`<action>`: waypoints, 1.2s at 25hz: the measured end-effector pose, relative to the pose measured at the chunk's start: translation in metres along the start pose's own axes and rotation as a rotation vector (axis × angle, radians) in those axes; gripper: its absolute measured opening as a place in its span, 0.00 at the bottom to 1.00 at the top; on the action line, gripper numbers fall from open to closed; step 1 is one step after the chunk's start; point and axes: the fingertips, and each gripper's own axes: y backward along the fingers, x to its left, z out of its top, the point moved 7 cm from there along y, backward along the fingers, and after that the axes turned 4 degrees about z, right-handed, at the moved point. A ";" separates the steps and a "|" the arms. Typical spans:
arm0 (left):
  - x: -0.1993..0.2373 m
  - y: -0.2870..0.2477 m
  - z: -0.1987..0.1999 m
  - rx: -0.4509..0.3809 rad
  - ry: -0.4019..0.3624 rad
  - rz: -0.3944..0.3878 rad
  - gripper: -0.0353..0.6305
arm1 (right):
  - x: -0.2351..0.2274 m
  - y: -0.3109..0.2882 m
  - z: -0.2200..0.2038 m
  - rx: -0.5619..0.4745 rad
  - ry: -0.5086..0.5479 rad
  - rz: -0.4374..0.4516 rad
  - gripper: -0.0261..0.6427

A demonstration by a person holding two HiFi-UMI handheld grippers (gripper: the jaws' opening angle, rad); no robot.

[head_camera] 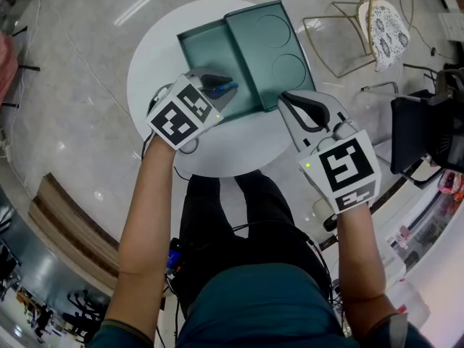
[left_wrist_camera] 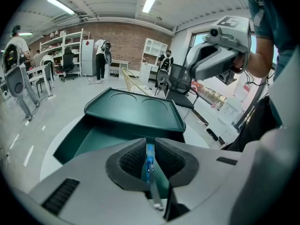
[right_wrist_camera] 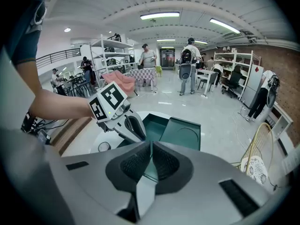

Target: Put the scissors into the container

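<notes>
A dark green open container (head_camera: 206,49) sits on the round white table (head_camera: 156,60). Its lid (head_camera: 268,42), with two round recesses, lies tilted over the container's right side. My left gripper (head_camera: 217,85) hovers at the container's near edge, shut on scissors (head_camera: 227,88) with a blue handle. In the left gripper view the scissors (left_wrist_camera: 150,162) stand edge-on between the pads of that gripper (left_wrist_camera: 150,149), blades pointing back toward the camera, with the container (left_wrist_camera: 89,142) and lid (left_wrist_camera: 136,109) just beyond. My right gripper (head_camera: 291,98) is shut and empty, near the lid's near right corner. The right gripper view shows its jaws (right_wrist_camera: 151,149) together with nothing between them.
A gold wire chair (head_camera: 348,42) with a patterned cushion (head_camera: 388,24) stands to the right of the table. Black equipment (head_camera: 428,129) sits at the far right. A small round object (right_wrist_camera: 104,146) lies on the table by the left gripper. People stand far off in the room.
</notes>
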 end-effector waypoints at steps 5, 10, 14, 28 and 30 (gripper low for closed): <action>0.005 0.000 0.010 -0.042 -0.033 0.032 0.28 | -0.002 -0.002 0.000 0.002 -0.004 0.002 0.10; 0.007 0.006 0.020 -0.055 -0.088 0.057 0.34 | -0.002 -0.001 0.003 0.001 -0.004 0.006 0.10; 0.007 0.011 0.028 -0.066 -0.113 0.065 0.34 | -0.005 0.000 0.005 0.000 -0.001 0.008 0.10; 0.016 0.087 0.070 -0.125 -0.190 0.169 0.34 | -0.004 0.017 0.053 -0.045 0.053 -0.006 0.10; 0.017 0.108 0.076 -0.142 -0.195 0.199 0.34 | 0.000 0.023 0.065 -0.057 0.066 -0.011 0.10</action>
